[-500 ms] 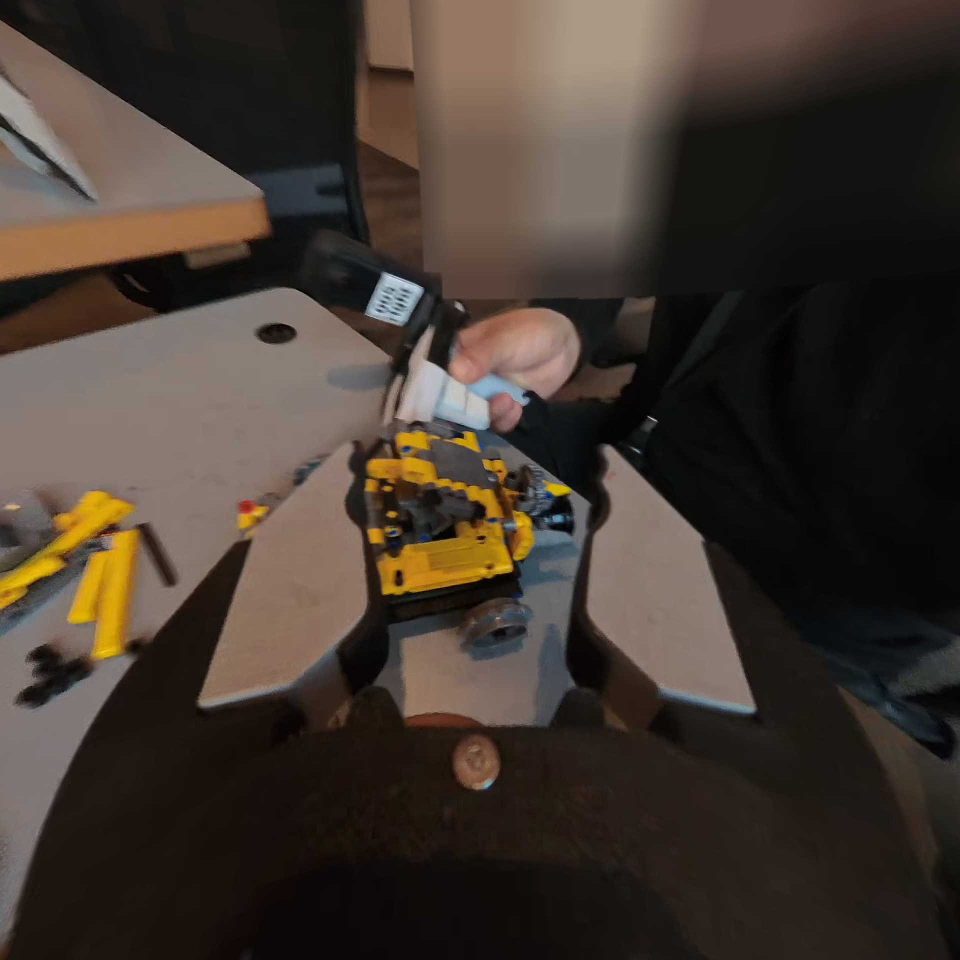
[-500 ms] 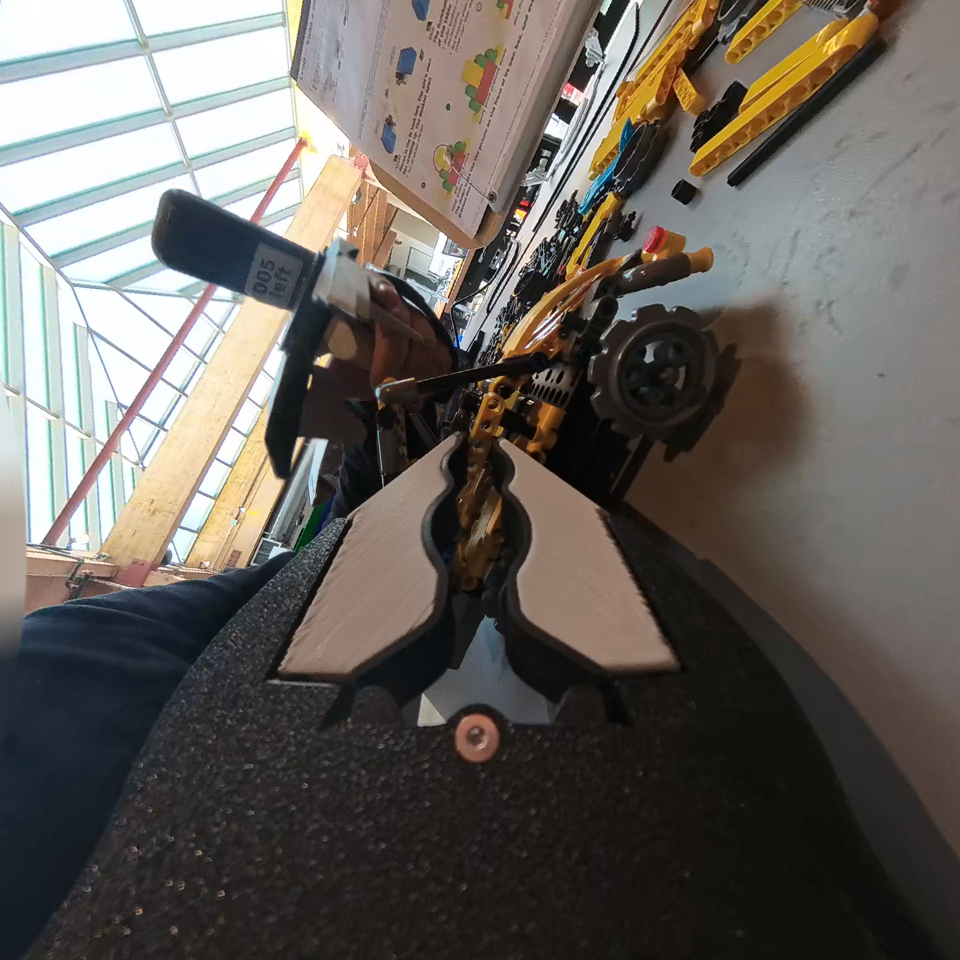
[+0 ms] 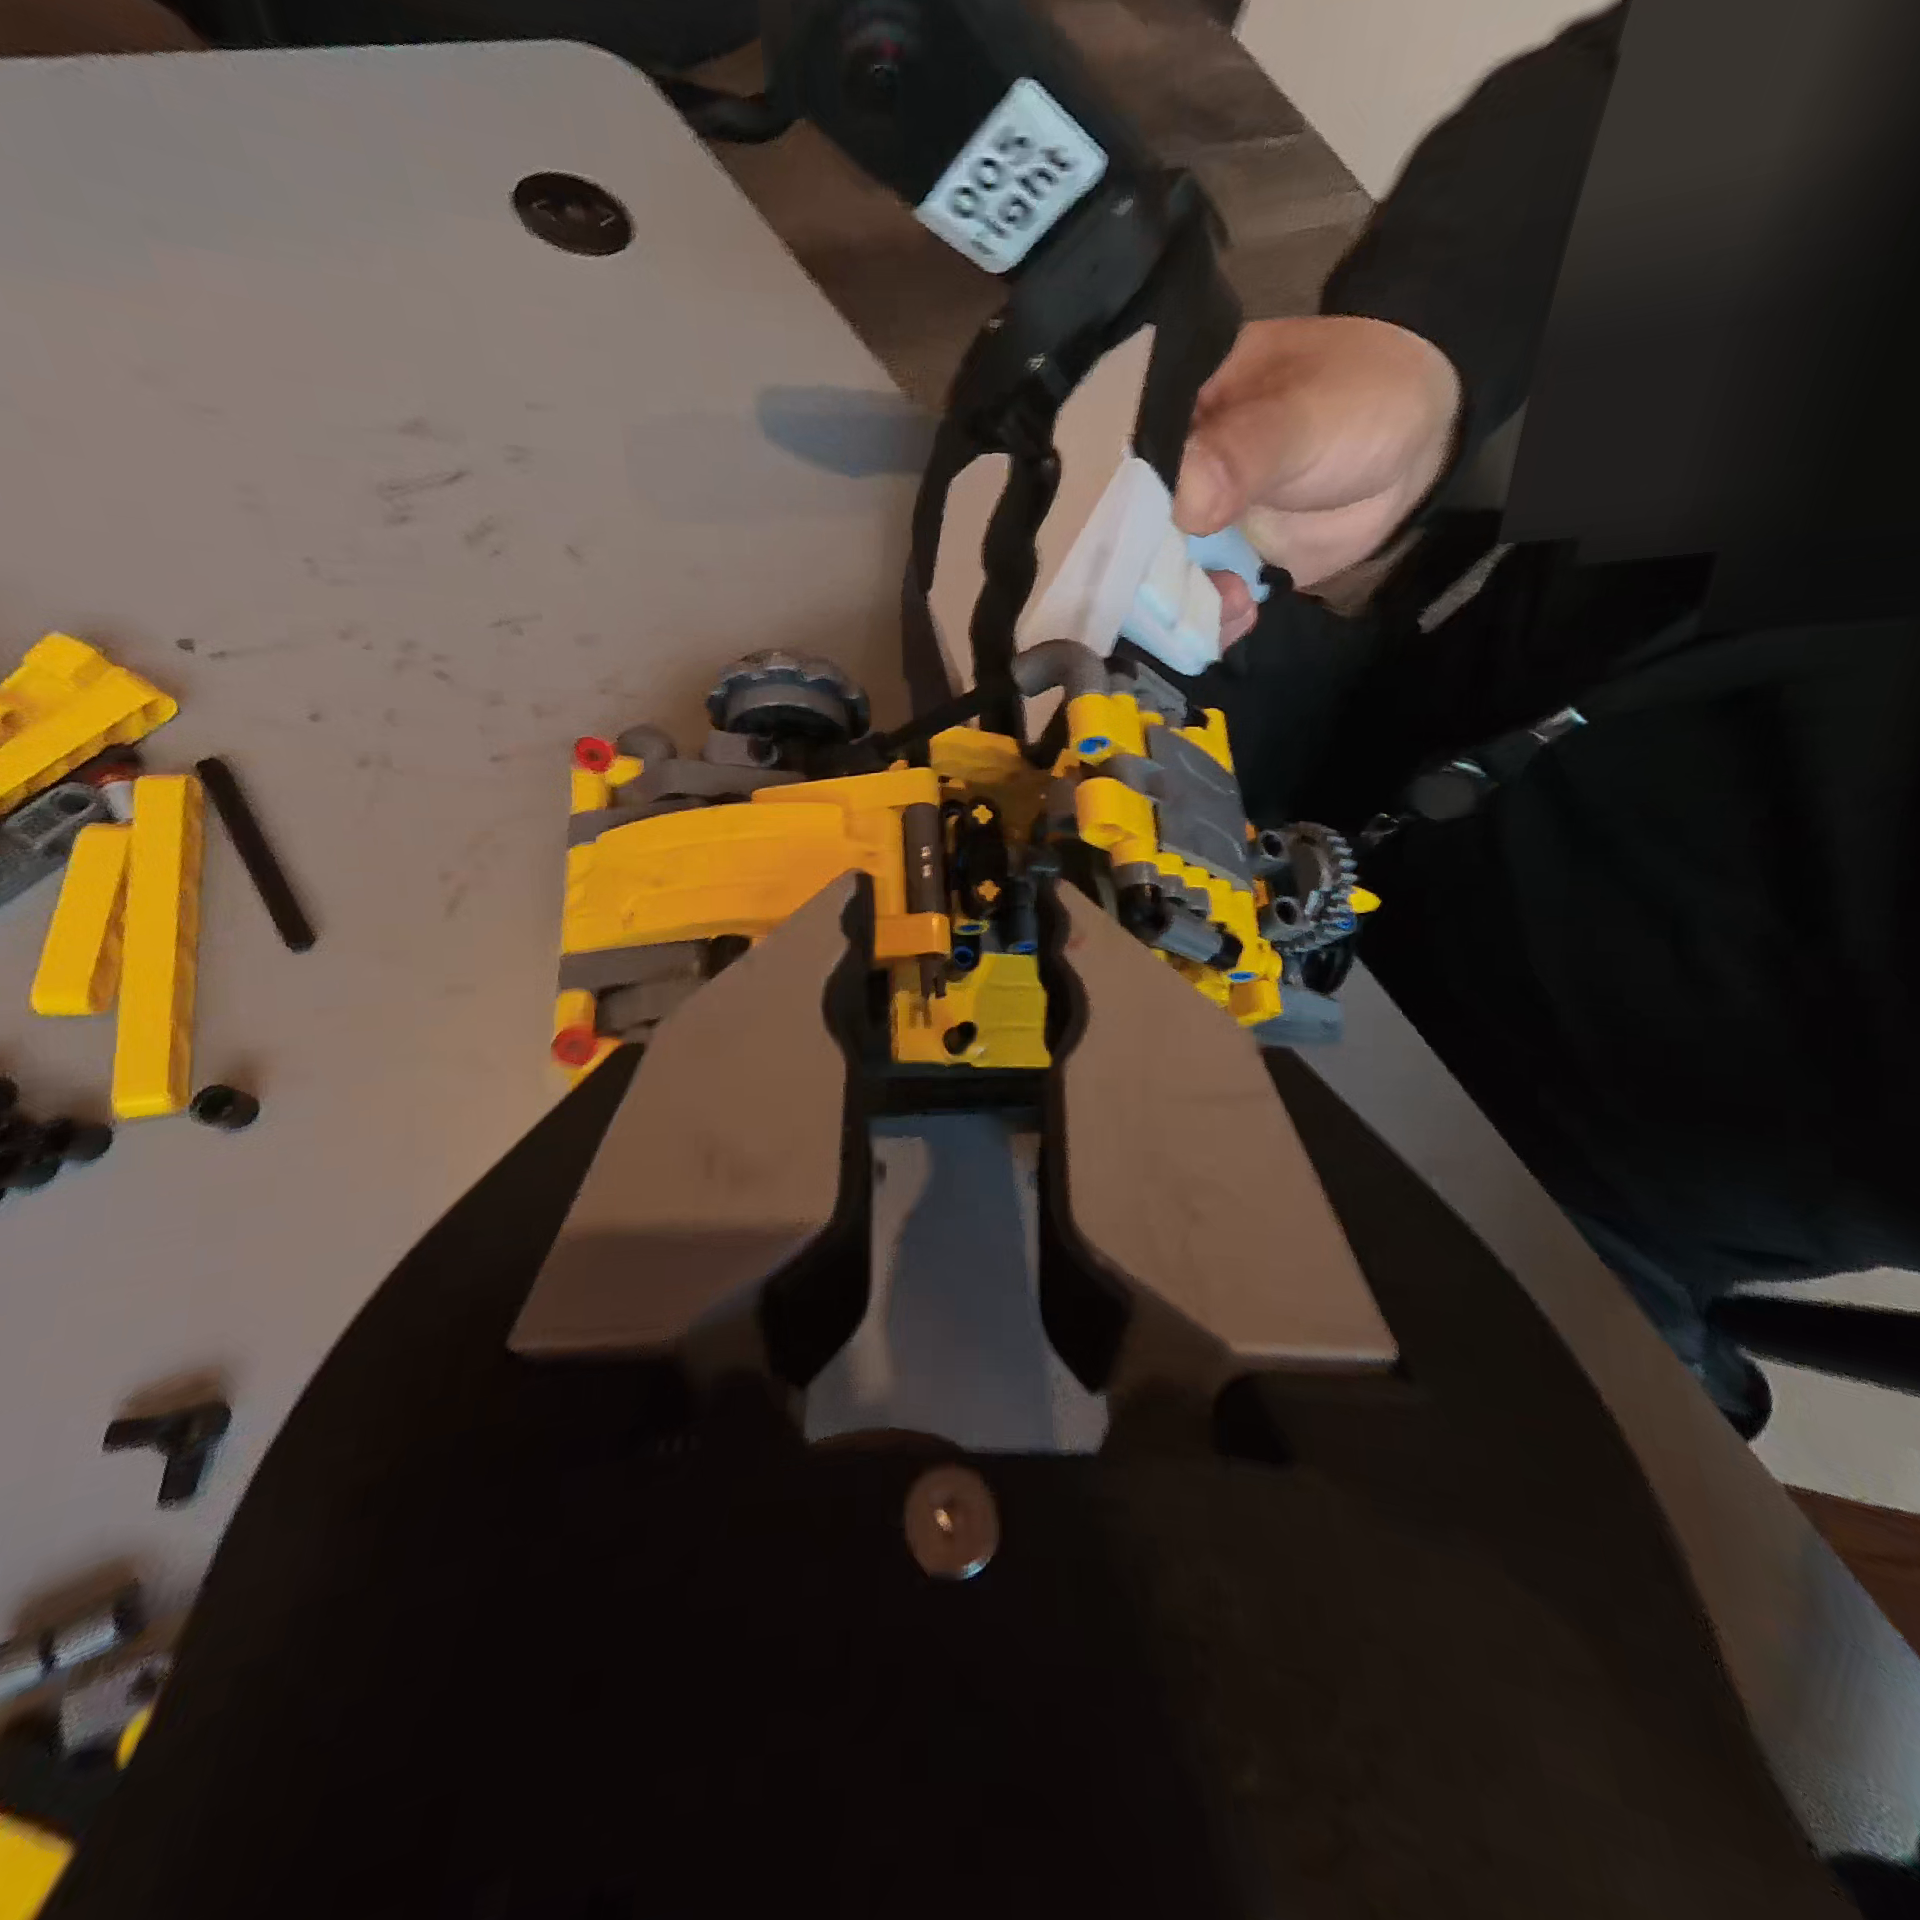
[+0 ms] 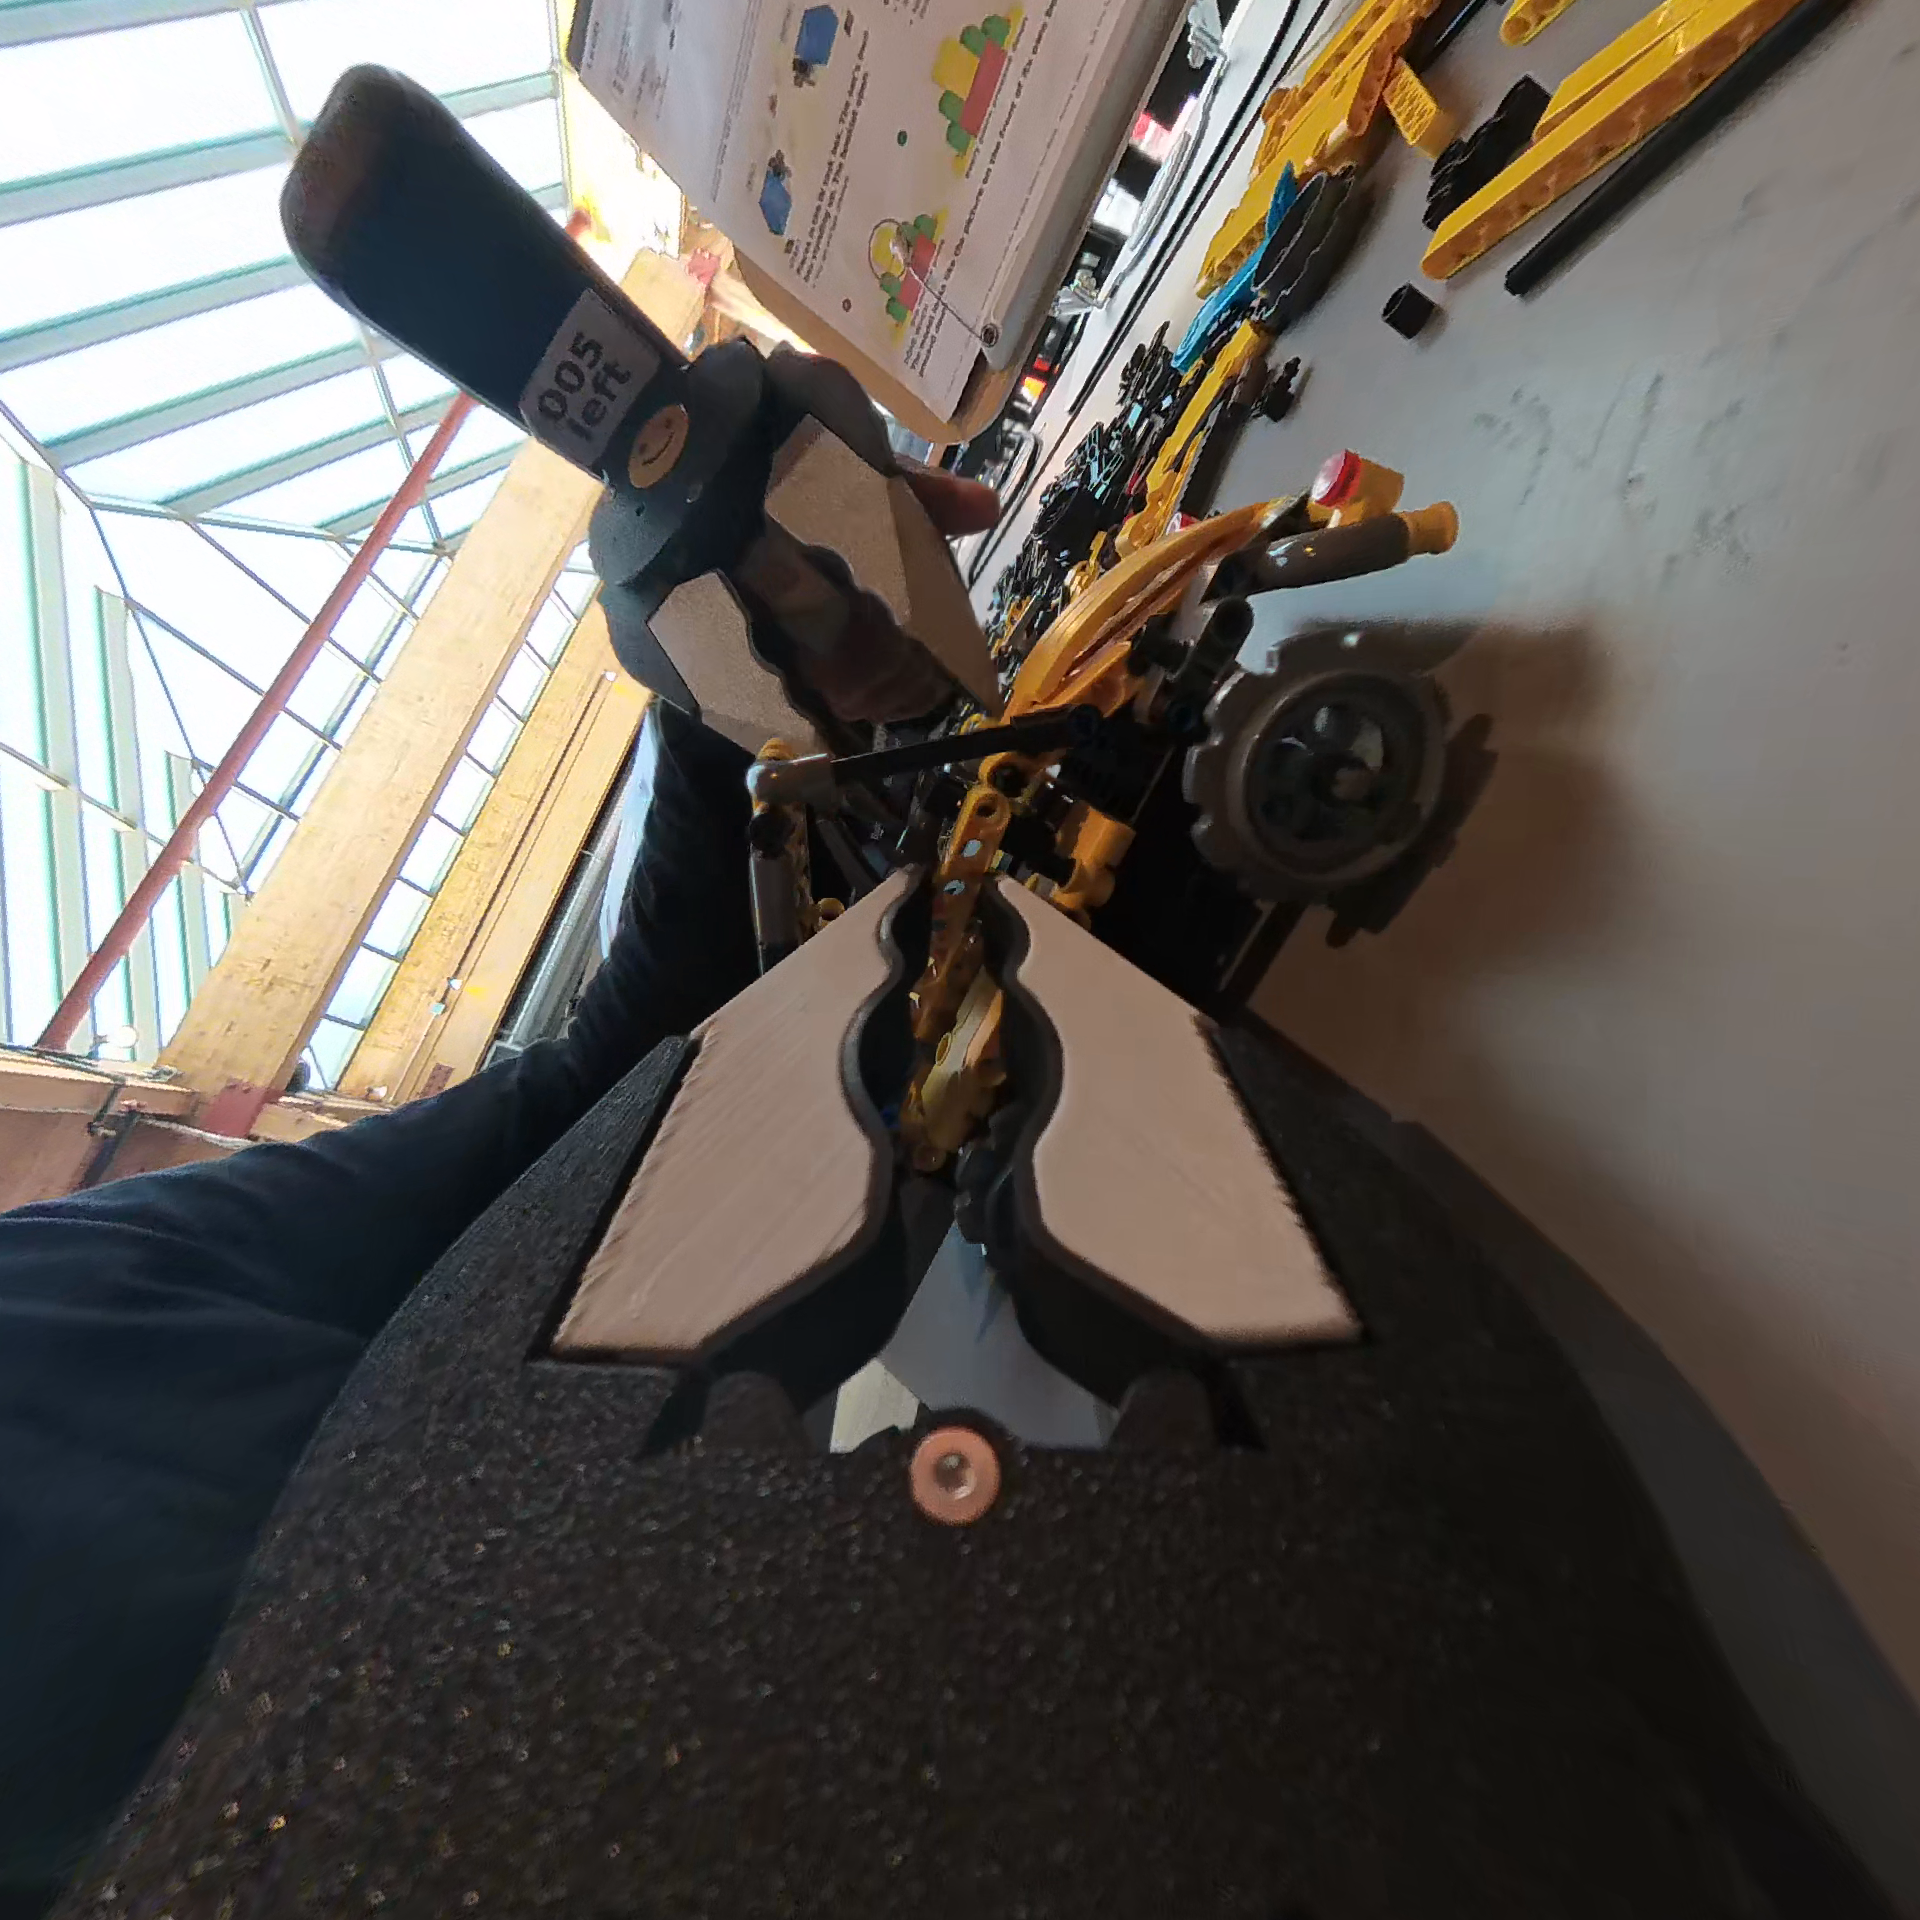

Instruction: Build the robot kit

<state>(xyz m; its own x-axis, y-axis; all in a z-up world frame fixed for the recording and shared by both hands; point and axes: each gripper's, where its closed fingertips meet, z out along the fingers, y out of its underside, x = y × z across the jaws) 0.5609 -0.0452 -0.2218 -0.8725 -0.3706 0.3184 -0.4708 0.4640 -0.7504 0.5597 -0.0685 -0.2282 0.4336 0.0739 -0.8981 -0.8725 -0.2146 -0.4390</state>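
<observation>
Both tongs on yellow brick model

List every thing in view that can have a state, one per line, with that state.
left gripper: shut on the yellow brick model
right gripper: shut on the yellow brick model
yellow brick model: partly built, resting on the grey table, held from two sides
grey toothed wheel: mounted on the model, next to the tabletop
loose yellow beams: lying flat, apart from the model
black axle: lying loose beside the beams
</observation>
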